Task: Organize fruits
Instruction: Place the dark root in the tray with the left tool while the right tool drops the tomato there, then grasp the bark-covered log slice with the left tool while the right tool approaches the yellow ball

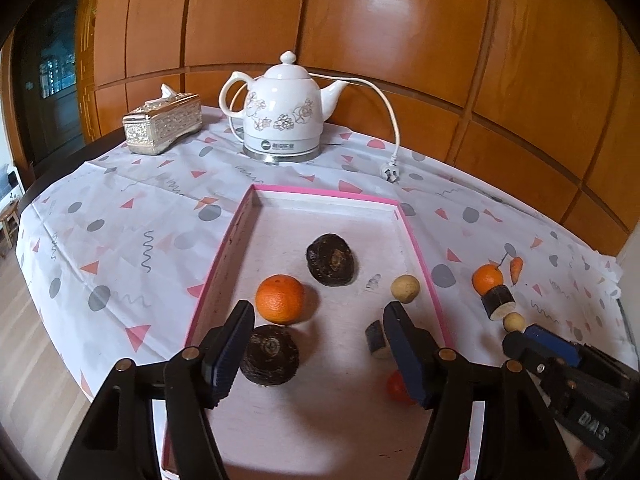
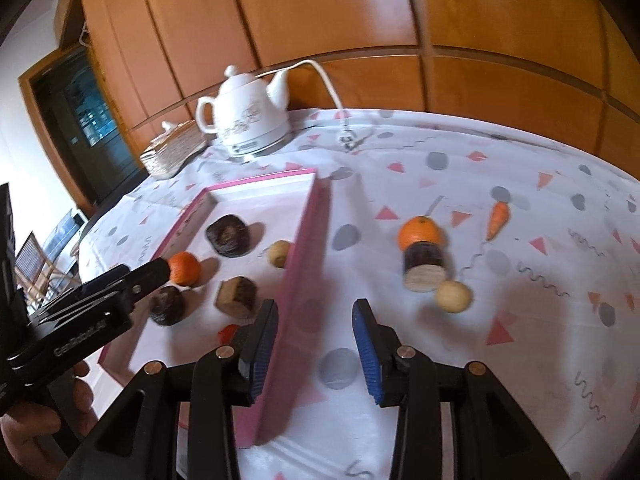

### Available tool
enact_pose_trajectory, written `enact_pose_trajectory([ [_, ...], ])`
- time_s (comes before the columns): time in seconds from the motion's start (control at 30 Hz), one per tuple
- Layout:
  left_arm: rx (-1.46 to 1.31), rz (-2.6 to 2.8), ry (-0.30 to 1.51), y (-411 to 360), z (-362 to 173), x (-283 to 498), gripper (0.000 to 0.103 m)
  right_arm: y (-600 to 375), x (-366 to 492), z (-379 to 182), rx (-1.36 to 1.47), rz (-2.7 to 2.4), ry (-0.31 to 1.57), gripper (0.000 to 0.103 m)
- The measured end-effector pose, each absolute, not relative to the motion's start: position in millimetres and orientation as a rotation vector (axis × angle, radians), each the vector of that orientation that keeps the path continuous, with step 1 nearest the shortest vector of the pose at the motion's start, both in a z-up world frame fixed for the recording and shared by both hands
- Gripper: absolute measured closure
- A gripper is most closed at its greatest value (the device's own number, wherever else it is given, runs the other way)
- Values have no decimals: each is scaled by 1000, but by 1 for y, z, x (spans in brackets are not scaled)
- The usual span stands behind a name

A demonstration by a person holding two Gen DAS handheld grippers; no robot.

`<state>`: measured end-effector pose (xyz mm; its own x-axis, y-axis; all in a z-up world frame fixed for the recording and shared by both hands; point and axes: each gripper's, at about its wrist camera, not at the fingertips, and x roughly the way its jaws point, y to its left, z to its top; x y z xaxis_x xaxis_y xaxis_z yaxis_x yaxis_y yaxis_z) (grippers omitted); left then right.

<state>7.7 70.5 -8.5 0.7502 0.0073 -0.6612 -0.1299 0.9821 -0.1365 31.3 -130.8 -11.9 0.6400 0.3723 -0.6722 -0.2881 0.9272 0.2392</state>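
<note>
Patterned cloth covers the table, tray (image 1: 420, 248) at its middle. Outside the tray's right wall lie an orange (image 2: 420, 232), log piece (image 2: 425, 272) and pale ball (image 2: 453, 297). Right gripper (image 2: 316, 354), jaws apart and empty, should advance squarely around the ball; left gripper (image 1: 316, 354) hangs spread over the tray.

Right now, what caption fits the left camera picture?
Open left gripper above pink tray holding an orange.

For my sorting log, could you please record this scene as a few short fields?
container: pink-rimmed tray
inside tray: orange, two dark round fruits, pale ball, cut piece, small red item
outside on cloth: second orange, cut cylinder, second pale ball, carrot
left gripper: open, empty, over tray
right gripper: open, empty, straddling tray wall
</note>
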Motion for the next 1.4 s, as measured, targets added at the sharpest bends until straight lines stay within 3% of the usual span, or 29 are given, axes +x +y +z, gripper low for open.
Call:
enact_pose_trajectory([
  [0.23,-142,43,712,56,-3,8,34,-159,33,-15,135,301,785,59],
  [1.13,23,-259,745,-46,4,28,34,-265,30,-50,260,6,824,59],
  [1.4,-24,-339,844,-73,-7,59,48,-274,29,-56,281,-13,829,59],
])
